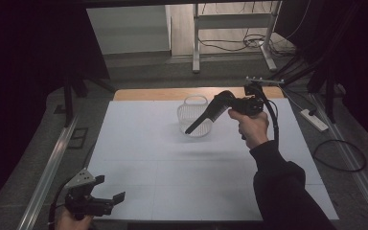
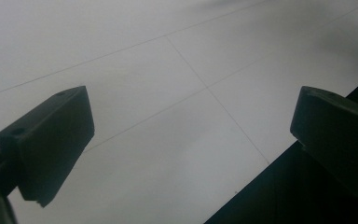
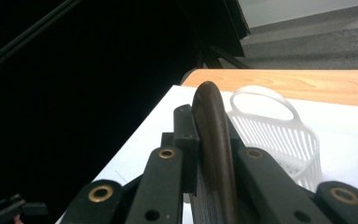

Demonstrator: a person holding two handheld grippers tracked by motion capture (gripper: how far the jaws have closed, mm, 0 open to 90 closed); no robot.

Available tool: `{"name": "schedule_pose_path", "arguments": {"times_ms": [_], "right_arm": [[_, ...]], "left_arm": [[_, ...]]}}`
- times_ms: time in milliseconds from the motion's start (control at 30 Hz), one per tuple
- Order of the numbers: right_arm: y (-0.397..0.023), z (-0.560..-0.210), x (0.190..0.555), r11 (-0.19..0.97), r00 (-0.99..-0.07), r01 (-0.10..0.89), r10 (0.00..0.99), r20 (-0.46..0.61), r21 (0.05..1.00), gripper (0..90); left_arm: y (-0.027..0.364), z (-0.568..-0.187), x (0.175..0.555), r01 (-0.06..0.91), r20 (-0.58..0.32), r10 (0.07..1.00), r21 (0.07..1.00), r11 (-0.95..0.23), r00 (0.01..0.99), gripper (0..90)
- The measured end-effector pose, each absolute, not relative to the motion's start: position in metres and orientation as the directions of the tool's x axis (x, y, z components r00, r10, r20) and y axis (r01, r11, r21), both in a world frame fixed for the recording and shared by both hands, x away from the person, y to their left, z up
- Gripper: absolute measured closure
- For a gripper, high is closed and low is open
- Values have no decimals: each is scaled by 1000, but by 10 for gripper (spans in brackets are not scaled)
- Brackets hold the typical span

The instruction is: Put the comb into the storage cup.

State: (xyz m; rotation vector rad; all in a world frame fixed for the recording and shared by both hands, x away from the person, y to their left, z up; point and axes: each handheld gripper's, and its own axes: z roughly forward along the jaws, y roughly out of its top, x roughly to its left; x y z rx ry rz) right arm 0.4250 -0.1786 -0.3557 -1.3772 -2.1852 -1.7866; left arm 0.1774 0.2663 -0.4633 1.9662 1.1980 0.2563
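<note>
Comb (image 1: 205,116) work is in hand here: a dark comb with a curved spine is held above a white basket (image 1: 194,115) at the far middle of the white table (image 1: 139,158). The basket, largest of the two, looks like thin slotted plastic with a loop handle, so I judge it light and easy to nudge or tip. The comb seems stiff, light and smooth; its fine teeth could snag in the basket's slots. A hold on the thick end, as now, looks safest.

The right gripper (image 1: 230,101) is raised over the far side of the table, the forearm reaching forward, and its jaws are pressed together on the comb's thick end; the rest slants down towards the basket. In the right gripper view the comb's spine (image 3: 213,140) rises between the jaws. The left gripper (image 1: 109,191) rests low at the near left corner, jaws spread wide and holding nothing.
</note>
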Motion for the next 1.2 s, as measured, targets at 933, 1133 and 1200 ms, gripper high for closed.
{"name": "schedule_pose_path", "arguments": {"times_ms": [933,1133,1200], "right_arm": [[-172,-345,453,-98,-566,588,659,495,803,841],[-168,-349,461,-93,-552,584,683,478,807,841],[-167,-351,463,-93,-548,583,688,475,807,841]], "left_arm": [[268,-464,178,663,-234,820,717,-217,522,0],[268,-464,178,664,-236,819,716,-218,523,0],[268,-464,178,664,-234,819,715,-220,523,0]]}}
